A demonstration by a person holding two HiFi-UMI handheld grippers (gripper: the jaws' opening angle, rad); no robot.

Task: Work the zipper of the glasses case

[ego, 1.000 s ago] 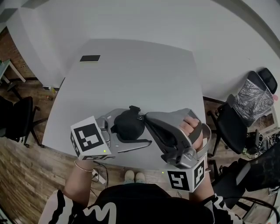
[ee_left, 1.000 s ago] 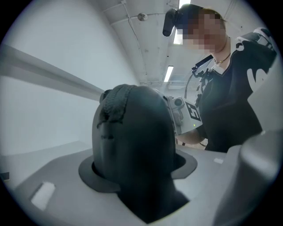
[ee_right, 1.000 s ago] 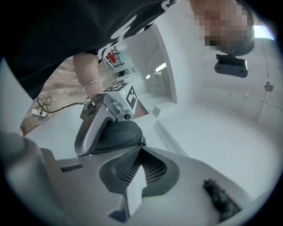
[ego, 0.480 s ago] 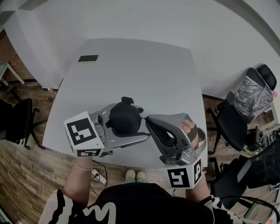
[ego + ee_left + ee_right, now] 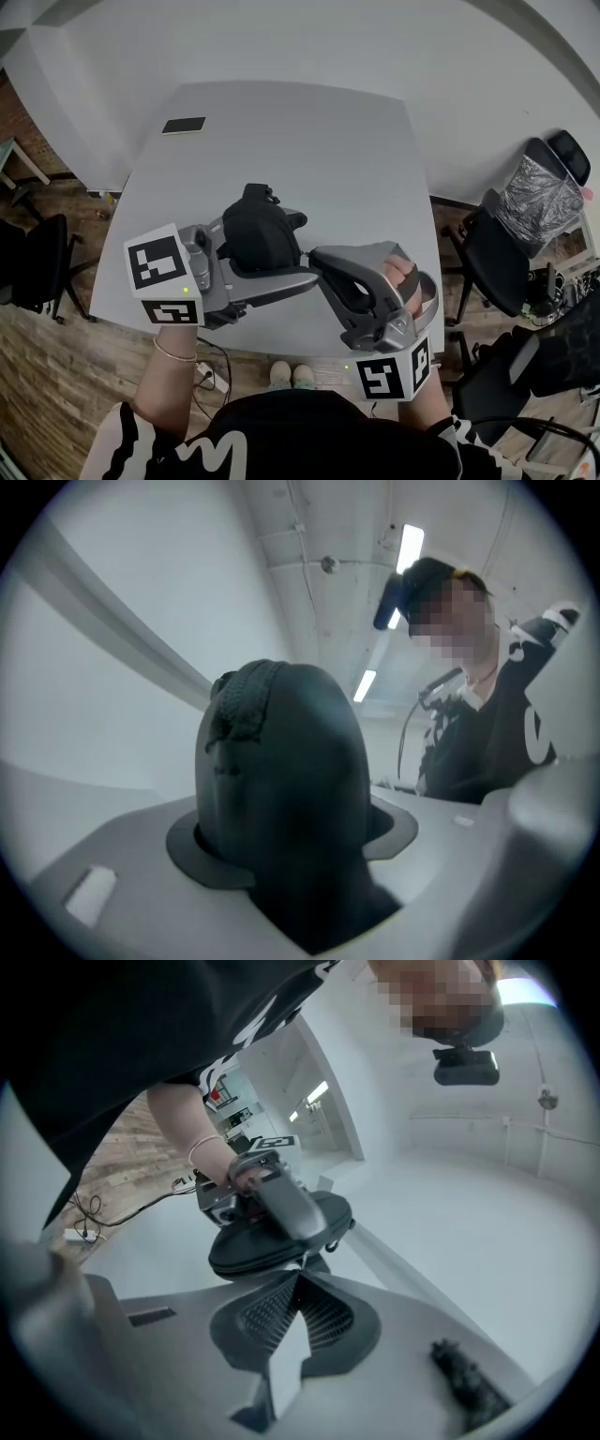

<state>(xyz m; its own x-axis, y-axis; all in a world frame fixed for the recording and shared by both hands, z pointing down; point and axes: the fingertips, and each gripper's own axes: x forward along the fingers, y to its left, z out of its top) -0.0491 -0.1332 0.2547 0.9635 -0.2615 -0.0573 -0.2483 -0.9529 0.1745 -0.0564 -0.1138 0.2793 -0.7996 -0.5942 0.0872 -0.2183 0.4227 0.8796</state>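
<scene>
1 claw, our left gripper, is clamped on the black oval fabric glasses case. Our right gripper, jaws together and empty, sits just right of it, tips pointing left at its rim.

Clamps the glasses case between the wide-set jaws of the left gripper, carried on a bare forearm with a bracelet at the wrist. Holds the right gripper in the right hand, fingers wrapped through its handle, pointing left toward the other. Presses its jaws together at the tips, close beside the case.
</scene>
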